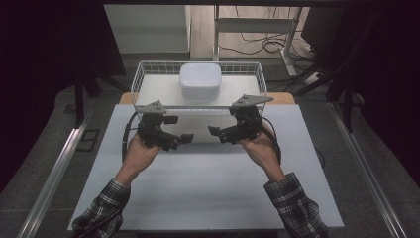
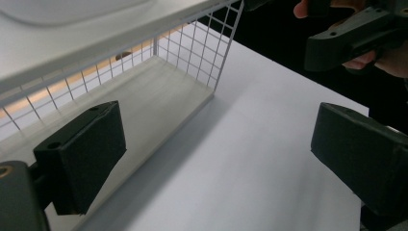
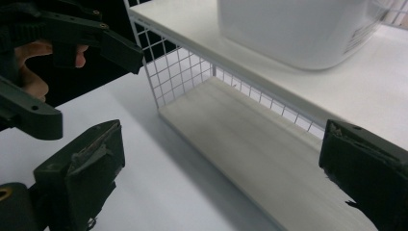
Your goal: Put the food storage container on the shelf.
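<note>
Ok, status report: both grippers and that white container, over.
Left gripper and right gripper open, holding nothing. White container sits in wire basket, untouched. Basket wall stands between.

Dim room, grey floor (image 1: 44, 163), cables (image 1: 257, 42).

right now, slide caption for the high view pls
Both open grippers, left gripper and right gripper, face each other before a wire basket holding a white tub.

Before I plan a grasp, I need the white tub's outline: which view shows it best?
The high view: the whole white tub sits in the wire basket. The right gripper view shows its lower side; the left gripper view shows a cropped edge.
</note>
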The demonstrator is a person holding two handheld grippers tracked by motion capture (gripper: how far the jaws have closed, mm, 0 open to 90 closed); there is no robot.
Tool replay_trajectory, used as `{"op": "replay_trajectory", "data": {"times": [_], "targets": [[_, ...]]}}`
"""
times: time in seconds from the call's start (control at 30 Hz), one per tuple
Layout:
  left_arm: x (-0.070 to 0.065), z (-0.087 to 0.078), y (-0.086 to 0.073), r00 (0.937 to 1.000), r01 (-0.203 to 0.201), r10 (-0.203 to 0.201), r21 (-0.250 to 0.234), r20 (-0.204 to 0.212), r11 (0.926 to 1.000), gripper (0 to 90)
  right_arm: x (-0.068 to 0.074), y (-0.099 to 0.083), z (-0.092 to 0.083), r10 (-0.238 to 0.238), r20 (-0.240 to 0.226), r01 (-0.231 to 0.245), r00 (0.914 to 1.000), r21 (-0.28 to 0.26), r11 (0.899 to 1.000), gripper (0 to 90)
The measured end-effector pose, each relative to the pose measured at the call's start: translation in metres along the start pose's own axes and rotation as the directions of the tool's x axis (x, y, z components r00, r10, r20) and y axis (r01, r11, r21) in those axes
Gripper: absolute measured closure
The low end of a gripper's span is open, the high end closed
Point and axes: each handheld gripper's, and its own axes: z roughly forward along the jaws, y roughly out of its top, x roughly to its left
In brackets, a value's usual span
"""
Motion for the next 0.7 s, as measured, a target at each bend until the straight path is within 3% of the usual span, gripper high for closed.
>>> {"op": "replay_trajectory", "data": {"times": [0.3,0.4,0.63,0.7], "targets": [[-0.005,0.005,-0.028,0.9992,0.008,-0.008,-0.003,-0.039,1.0,4.5,0.006,-0.023,0.001,-0.019,-0.007,0.019,0.9998,0.009,1.0,1.9],[-0.007,0.007,-0.036,0.9981,-0.005,0.006,0.013,-0.061,0.9999,4.5,0.007,-0.031,0.003,-0.022,-0.001,0.022,0.9998,0.013,1.0,1.9],[-0.009,0.017,-0.061,0.9977,0.015,-0.014,0.014,-0.066,0.9998,4.7,0.012,-0.047,0.005,-0.017,0.004,0.017,0.9998,0.007,1.0,1.6],[-0.009,0.021,-0.067,0.9975,0.016,-0.013,0.035,-0.07,0.9992,4.8,0.013,-0.052,0.006,-0.024,0.005,0.024,0.9997,0.023,0.999,1.2]]}}
